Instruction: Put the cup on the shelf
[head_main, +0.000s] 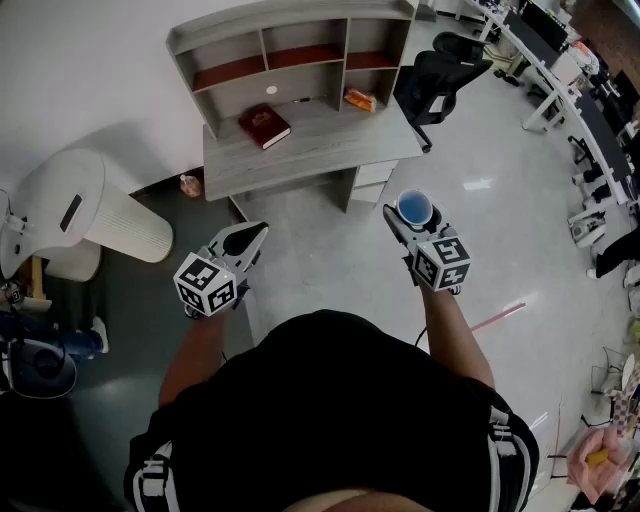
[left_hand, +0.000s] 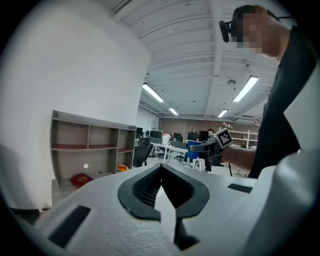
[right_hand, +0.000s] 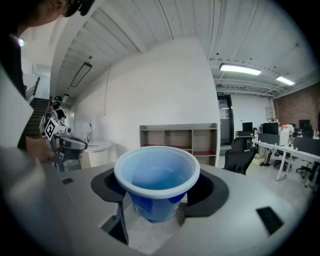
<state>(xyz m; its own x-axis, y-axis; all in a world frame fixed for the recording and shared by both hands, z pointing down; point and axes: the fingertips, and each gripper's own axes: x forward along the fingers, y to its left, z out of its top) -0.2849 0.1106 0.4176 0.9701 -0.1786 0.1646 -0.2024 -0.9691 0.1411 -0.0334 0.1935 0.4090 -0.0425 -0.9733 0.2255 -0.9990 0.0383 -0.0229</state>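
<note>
A blue plastic cup (head_main: 414, 209) stands upright between the jaws of my right gripper (head_main: 405, 218), which is shut on its lower body. In the right gripper view the cup (right_hand: 157, 180) fills the middle and its inside looks empty. The grey shelf unit (head_main: 290, 50) with open compartments stands on a desk (head_main: 310, 145) against the wall, ahead of both grippers and well apart from them. My left gripper (head_main: 247, 240) hangs to the left at about the same height, its jaws together with nothing in them. In the left gripper view the shelf (left_hand: 90, 147) lies ahead to the left.
A red book (head_main: 264, 125) and an orange packet (head_main: 359, 99) lie on the desk under the shelf. A white rounded appliance (head_main: 90, 205) stands on the left, a black office chair (head_main: 440, 70) to the right of the desk. More desks and chairs line the far right.
</note>
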